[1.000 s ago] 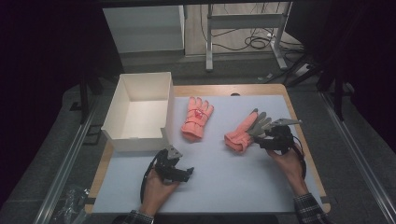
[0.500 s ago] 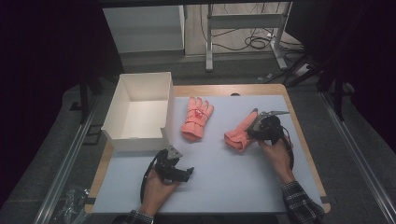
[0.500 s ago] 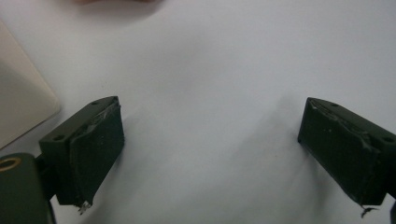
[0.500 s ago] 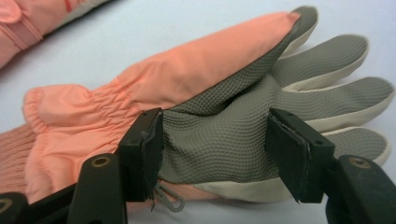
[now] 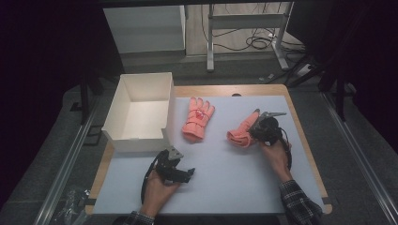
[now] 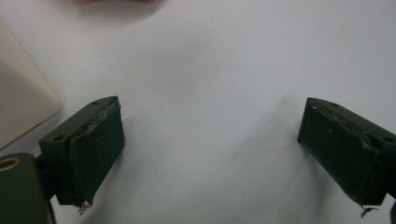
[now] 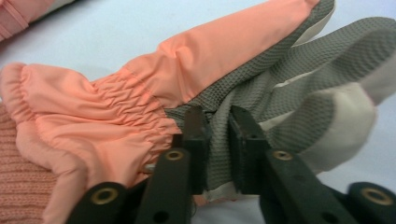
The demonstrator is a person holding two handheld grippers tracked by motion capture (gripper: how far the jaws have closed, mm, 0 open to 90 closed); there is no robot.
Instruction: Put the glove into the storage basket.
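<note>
R claw [image 7: 217, 140] just closed, glove [image 7: 140, 93] pinched between.

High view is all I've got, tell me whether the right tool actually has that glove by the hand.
Observer: Yes, the right tool has just closed, pinching a fold of the near glove's grey palm fabric.
Operator: And the left tool?
Observer: The left tool stands open over bare white table cover, nothing between its jaws.
Operator: Which part of the glove faces it?
Observer: The knitted cuff lies left of the pinch, the fingers to the right.
</note>
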